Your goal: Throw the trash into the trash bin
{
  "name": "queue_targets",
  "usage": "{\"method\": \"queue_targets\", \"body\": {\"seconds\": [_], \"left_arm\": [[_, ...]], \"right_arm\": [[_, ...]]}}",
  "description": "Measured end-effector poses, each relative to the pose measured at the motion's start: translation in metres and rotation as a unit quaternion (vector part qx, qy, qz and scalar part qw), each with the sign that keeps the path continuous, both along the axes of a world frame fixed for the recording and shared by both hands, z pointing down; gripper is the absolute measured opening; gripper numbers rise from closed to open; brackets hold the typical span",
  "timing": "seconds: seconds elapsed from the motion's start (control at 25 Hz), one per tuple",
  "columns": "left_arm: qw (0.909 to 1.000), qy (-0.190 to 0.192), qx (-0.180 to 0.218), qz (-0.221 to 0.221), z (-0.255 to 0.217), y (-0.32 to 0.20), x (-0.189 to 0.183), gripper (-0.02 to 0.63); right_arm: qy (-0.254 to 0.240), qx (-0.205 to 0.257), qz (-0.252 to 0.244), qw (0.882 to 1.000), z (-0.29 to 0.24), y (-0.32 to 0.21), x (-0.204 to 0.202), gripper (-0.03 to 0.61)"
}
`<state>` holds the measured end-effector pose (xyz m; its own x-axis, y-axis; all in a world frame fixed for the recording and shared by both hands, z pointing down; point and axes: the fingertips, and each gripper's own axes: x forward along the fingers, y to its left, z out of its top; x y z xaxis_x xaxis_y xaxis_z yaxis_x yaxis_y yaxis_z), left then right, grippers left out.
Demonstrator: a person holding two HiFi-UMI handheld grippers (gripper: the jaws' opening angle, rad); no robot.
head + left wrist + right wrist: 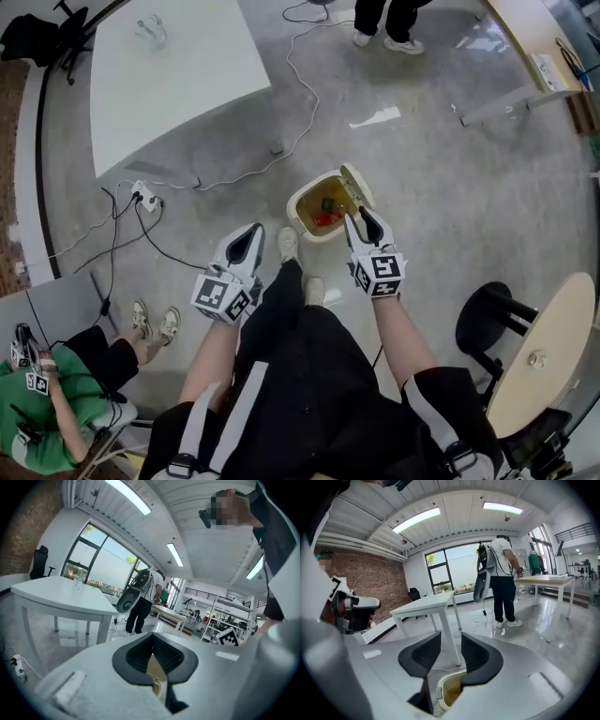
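Note:
The cream trash bin point(307, 223) stands on the grey floor with its lid point(356, 186) flipped open. Red and greenish trash point(327, 213) lies inside it. My right gripper point(356, 218) hangs just over the bin's right rim, open by a narrow gap with nothing between its pads point(476, 654). In the right gripper view point(451, 638) the bin's rim point(440, 686) shows below the jaws. My left gripper point(253, 232) is off to the bin's left, above the floor, shut and empty. In the left gripper view point(152, 637) its fingertips meet, with a yellowish part of the bin point(154, 670) under them.
A white table point(169, 75) stands at the upper left, with cables and a power strip point(145, 197) on the floor by it. A person stands at the top point(389, 23), another sits at the lower left point(47, 412). A black stool point(492, 323) and a round wooden table point(544, 347) are right.

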<state>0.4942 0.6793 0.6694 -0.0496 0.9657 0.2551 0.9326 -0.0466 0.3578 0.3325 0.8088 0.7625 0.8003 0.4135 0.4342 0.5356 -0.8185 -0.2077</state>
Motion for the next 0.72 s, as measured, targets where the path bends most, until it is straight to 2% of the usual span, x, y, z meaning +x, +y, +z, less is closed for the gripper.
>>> {"method": "queue_targets", "body": {"seconds": [0.28,0.56,0.72], "left_arm": [[0.9972,0.035,-0.060,-0.027,-0.072,-0.017,-0.014,0.000],[0.9881,0.065,-0.127,-0.058,-0.136,-0.044,-0.016,0.000],[0.9834,0.077,-0.148,-0.071,-0.157,-0.063,-0.015,0.000]], "right_arm": [[0.067,-0.064,0.000,0.996,-0.104,-0.010,-0.037,0.051],[0.117,-0.113,0.000,0.987,-0.173,-0.015,-0.063,0.012],[0.140,-0.129,0.007,0.982,-0.198,-0.024,-0.078,0.006]]}}
